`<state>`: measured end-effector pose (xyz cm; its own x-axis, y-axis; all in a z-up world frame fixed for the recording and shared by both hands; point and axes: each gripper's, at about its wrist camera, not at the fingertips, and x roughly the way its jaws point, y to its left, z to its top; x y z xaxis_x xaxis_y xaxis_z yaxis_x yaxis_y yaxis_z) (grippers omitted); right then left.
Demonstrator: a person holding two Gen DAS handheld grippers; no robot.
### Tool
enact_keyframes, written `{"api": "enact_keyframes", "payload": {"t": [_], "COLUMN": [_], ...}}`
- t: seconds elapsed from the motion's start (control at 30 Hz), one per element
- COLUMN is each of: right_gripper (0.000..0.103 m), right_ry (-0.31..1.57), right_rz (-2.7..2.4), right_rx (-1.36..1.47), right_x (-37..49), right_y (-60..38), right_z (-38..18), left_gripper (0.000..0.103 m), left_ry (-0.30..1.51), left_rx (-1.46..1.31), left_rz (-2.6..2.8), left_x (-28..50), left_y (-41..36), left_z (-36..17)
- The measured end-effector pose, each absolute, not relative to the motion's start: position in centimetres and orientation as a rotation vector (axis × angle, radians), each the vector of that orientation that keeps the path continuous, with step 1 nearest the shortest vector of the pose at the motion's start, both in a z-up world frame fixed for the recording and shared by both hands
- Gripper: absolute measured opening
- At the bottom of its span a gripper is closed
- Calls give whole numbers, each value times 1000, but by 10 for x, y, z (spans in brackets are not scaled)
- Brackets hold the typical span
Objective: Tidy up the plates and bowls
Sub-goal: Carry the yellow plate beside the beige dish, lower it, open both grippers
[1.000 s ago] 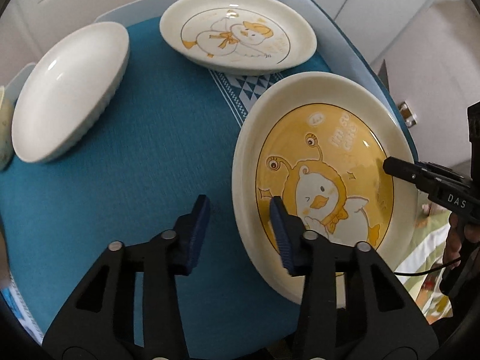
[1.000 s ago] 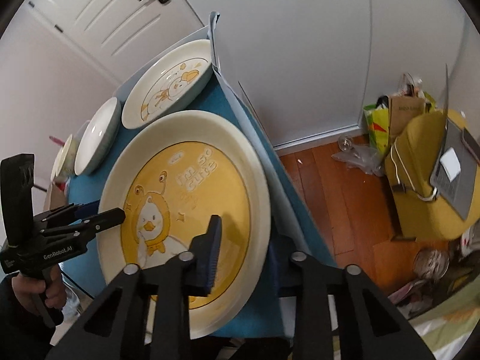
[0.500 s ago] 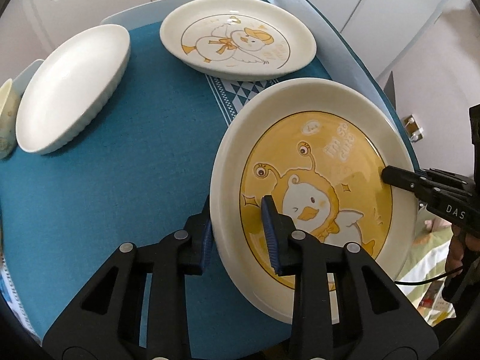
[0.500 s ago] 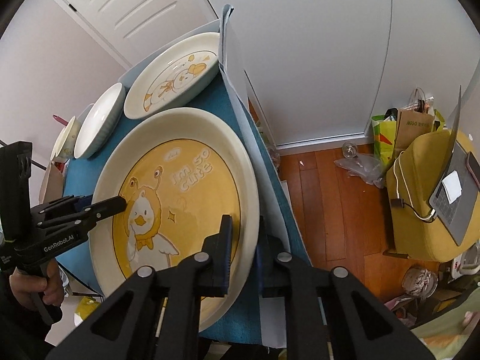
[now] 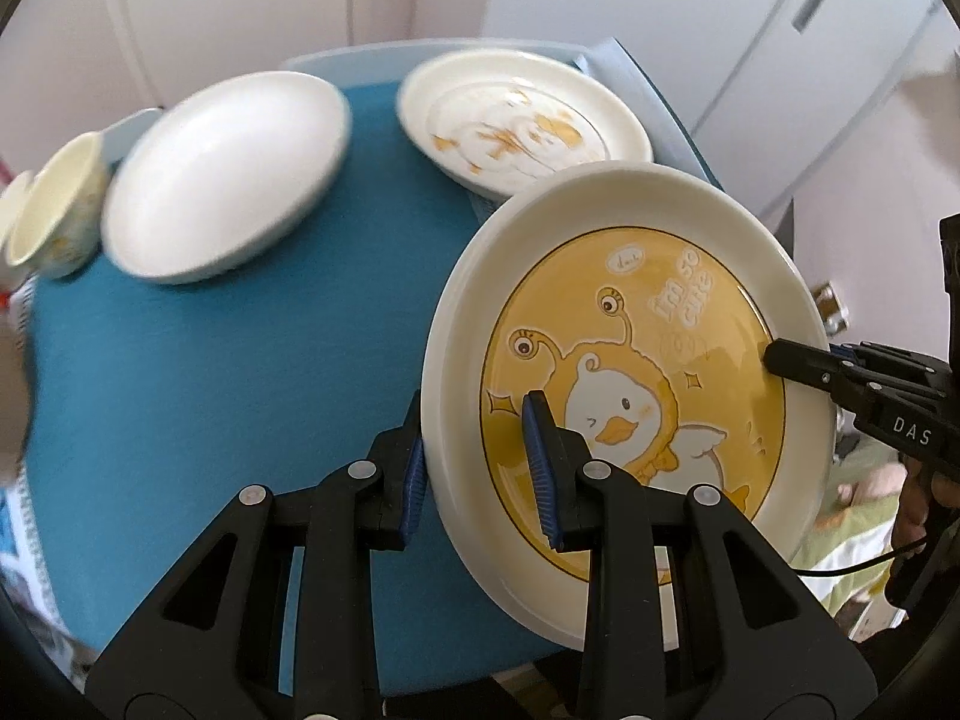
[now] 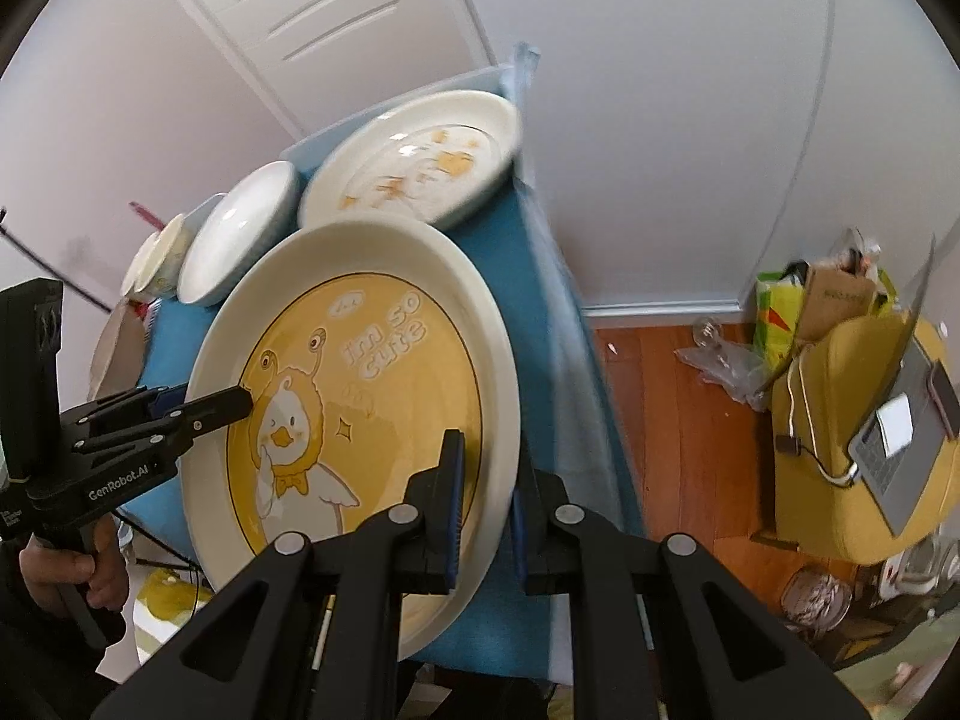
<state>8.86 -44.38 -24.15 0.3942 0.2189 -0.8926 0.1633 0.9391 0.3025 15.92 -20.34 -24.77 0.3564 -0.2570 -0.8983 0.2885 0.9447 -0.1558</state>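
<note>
A large cream plate with a yellow duck picture (image 5: pixel 648 360) (image 6: pixel 372 396) hangs tilted above the blue tablecloth (image 5: pixel 228 372), held from both sides. My left gripper (image 5: pixel 477 468) is shut on its near-left rim. My right gripper (image 6: pixel 486 510) is shut on the opposite rim and shows in the left wrist view as a black finger (image 5: pixel 804 363) on the plate's right edge. Behind it lie a smaller duck plate (image 5: pixel 522 126) (image 6: pixel 420 171), a plain white bowl (image 5: pixel 222 174) (image 6: pixel 240 234) and a cream cup (image 5: pixel 51 210) at the far left.
The table's right edge (image 6: pixel 558 324) drops to a wooden floor (image 6: pixel 678 450) with bags and a yellow chair (image 6: pixel 864 450) holding a laptop. White doors (image 5: pixel 240 0) stand behind the table. A hand (image 6: pixel 66 570) grips the left tool's handle.
Both grippers closed on the big duck plate's rims and lifted it off the cloth. It now sits tilted and higher, overlapping the smaller duck plate in view.
</note>
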Motion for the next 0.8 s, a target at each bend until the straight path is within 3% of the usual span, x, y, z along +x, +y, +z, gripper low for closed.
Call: {"api": "enact_keyframes", "payload": {"t": [0.4,0.8], "right_gripper": [12,12], "right_ry": [1169,1251], "right_rz": [277,325], "right_rx": [232,208], "right_x": [133,167], "right_y": [-336,-196], "right_z": [-216,-252], "left_gripper": [27,27], "left_ry": [1087,1178], "left_rx": [-71,-121], "left_rz": [-152,-81], "left_x": [134,122], "left_y": [-82,61], "left_z": [-210,-252]}}
